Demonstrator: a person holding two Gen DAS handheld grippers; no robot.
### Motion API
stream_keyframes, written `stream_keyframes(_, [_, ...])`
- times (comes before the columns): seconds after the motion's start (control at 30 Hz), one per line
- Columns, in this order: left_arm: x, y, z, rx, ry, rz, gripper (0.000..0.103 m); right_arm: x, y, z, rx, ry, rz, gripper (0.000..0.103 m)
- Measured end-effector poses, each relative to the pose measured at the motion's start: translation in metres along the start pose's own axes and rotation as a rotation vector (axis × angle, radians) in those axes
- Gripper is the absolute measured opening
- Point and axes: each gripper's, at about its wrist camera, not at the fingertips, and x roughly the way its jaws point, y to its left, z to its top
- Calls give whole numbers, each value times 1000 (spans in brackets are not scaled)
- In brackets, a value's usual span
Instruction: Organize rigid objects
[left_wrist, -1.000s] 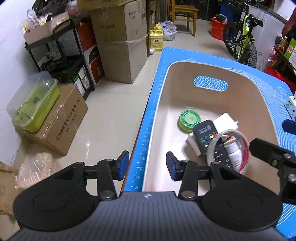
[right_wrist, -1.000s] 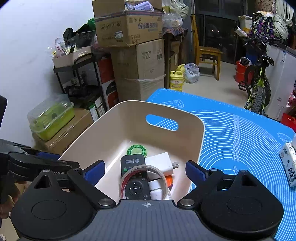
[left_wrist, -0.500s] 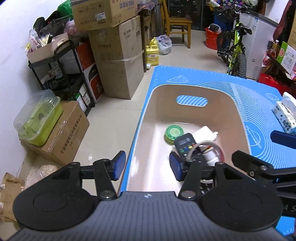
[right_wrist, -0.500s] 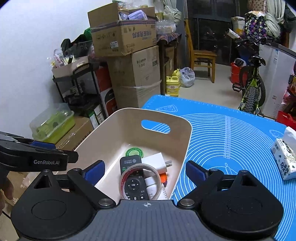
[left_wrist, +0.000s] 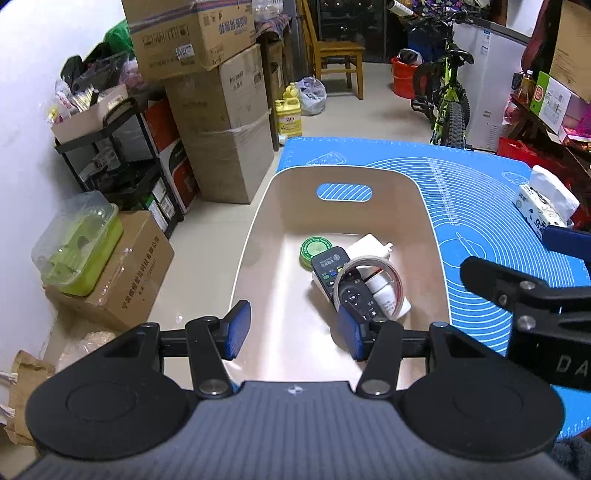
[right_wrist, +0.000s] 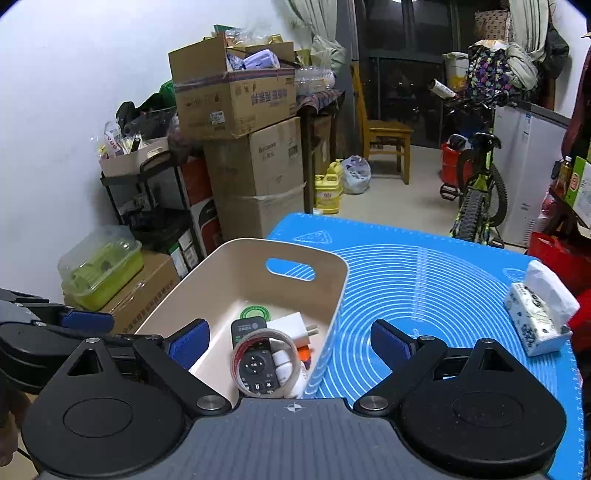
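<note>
A beige bin stands on the blue mat at the table's left edge. Inside lie a black remote, a tape roll over it, a white pill bottle, a white charger and a green round tin. My left gripper is open and empty above the bin's near end. My right gripper is open and empty, above the bin's near right wall.
A tissue pack lies on the mat at the right. Stacked cardboard boxes, a black shelf and a green container stand on the floor to the left. A bicycle and a chair stand further back.
Both grippers have drawn back and risen from the bin, so the bin looks smaller and more of the room shows. Both stay open and empty.
</note>
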Motion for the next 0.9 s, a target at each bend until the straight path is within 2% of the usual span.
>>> stream_keyframes(0.07, [-7,-2,-3,-3,-9,7,60,-7,-2,-3,6,0,-7,94])
stream_keyframes(0.23, [-23,-6,-11,14,-22,19,63,-26,-6,-15,16,6,-15,94])
stream_keyframes(0.43, [-44,-12,-22,9,-53,1,64,-51,-11,-28,33,3,-21,94])
stream_keyframes(0.6, [-56,-21,-29,41,-61,19,65,-71,-12,-39,31,-5,-34,94])
stream_keyframes(0.9, [-76,-35,-50,73,-78,0,65,-106,-20,-56,45,-32,-61,94])
